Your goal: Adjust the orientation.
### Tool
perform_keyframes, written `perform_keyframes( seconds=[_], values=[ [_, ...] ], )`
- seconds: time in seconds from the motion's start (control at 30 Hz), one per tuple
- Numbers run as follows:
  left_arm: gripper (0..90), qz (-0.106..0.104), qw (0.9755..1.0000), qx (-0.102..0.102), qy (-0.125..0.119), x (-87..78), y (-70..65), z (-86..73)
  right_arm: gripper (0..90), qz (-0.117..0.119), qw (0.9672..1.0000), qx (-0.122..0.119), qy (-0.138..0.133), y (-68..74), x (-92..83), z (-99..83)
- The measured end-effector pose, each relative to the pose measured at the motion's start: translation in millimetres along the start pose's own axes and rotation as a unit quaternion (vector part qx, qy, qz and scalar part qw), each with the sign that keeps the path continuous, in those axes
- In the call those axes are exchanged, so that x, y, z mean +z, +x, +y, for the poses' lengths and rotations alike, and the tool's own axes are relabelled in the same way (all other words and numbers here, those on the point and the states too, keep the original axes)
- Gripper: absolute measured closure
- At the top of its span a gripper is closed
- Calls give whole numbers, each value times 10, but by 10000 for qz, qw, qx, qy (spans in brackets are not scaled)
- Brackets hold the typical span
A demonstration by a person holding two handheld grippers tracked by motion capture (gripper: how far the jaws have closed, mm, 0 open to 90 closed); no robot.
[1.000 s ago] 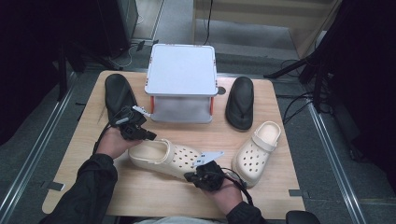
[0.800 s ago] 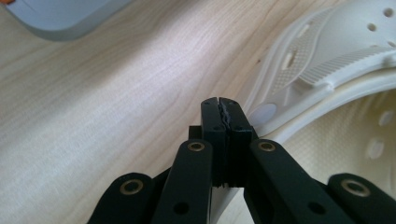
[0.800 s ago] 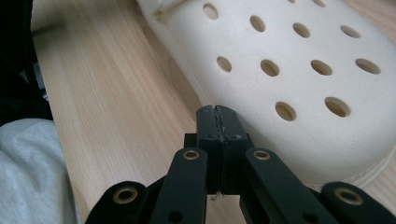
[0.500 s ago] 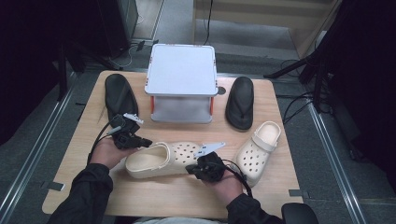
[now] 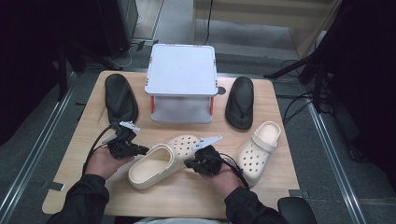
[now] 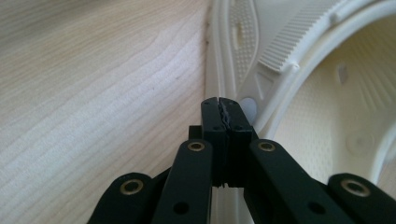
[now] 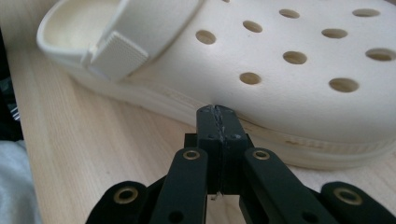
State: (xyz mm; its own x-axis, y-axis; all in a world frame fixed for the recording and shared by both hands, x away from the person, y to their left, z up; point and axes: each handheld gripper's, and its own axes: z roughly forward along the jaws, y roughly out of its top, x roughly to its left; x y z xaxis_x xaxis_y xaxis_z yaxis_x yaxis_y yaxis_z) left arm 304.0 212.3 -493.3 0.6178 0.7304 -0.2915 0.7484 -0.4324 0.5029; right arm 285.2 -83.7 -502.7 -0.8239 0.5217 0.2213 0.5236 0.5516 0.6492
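We see cream foam clog (image 5: 161, 164), perforated toe, ribbed strap | left gripper (image 5: 140, 150) at 9 o'clock, jaws pressed together, empty | right gripper (image 5: 189, 163) at 3 o'clock, likewise closed | pale woodgrain table (image 5: 88, 140).

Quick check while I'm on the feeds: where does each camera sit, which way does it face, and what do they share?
High view: above the person's side, facing forward and down at the table; forearms, left gripper and right gripper show.
Left gripper view: rides the left gripper, looking along its shut jaws at the heel rim of the cream clog.
Right gripper view: rides the right gripper, shut jaws at the clog's sole edge.
Shared: all three show the same cream clog and the wooden tabletop.
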Motion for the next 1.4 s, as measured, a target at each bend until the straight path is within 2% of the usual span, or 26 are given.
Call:
perform_keyframes(
  seconds=[0.13,0.3,0.47,0.57,0.73,0.93,1.07,1.17,1.3,1.4],
  values=[
    [900,-26,10000,-79,16,-14,-47,-53,900,54,10000,61,-9,-39,35,61],
    [900,49,10000,-79,31,-30,-124,-98,900,-30,9999,-119,38,-42,53,139],
    [892,-174,9992,-340,-123,-62,-157,-127,900,-73,9999,-76,40,-116,101,227],
    [895,-54,9994,-310,-114,-65,-180,-132,900,-53,9999,-90,65,-138,134,277],
    [895,8,9990,-417,-158,-75,-172,-141,900,-111,9999,-79,58,-170,198,362],
    [890,-51,9992,-380,-108,-59,-225,-143,900,-207,9998,-28,40,-231,252,452],
    [842,32,9995,-289,-110,-53,-237,-143,900,-150,9999,34,7,-262,241,446],
    [823,-1,9991,-371,-220,-54,-185,-150,900,-147,9999,4,-29,-259,242,446],
    [710,103,9980,-398,-470,-122,-153,-167,806,-227,9997,-4,-68,-272,183,431],
    [601,245,9967,-369,-680,-184,-119,-180,705,-187,9995,-21,-238,-269,69,401]
  ],
)
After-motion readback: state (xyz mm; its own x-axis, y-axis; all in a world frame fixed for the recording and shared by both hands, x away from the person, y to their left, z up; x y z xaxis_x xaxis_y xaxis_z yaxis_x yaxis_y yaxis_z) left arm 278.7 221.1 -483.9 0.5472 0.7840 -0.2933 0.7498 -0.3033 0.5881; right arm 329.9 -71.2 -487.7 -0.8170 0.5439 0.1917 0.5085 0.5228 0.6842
